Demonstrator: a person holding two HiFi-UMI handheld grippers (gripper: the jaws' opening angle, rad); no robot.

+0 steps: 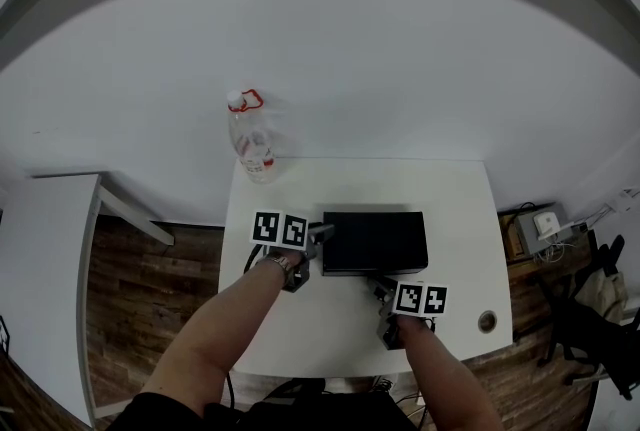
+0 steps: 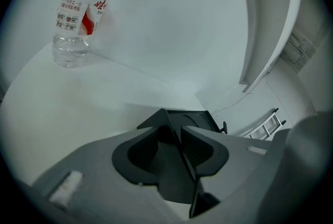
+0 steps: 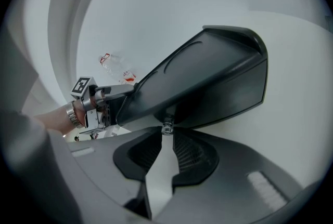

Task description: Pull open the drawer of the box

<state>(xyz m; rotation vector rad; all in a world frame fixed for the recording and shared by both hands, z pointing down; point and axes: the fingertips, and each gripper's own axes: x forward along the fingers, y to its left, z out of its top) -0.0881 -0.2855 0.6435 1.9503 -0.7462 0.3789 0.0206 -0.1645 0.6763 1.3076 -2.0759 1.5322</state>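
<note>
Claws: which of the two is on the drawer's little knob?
The right claw: its tips pinch the small silver knob on the front of the black box. The left claw clamps the box's edge instead.

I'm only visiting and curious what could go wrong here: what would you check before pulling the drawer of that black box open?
1. Left gripper steadying the box: ok, it is shut on the box's left corner.
2. Right gripper on the knob: ok, its tips appear to pinch the small knob.
3. Drawer ready to pull: ok, it looks fully closed.
4. Room on the table for the drawer: ok, only the right gripper is in front of the box.
5. Bottle out of the way: ok, it stands upright at the far corner, apart from the box.
</note>
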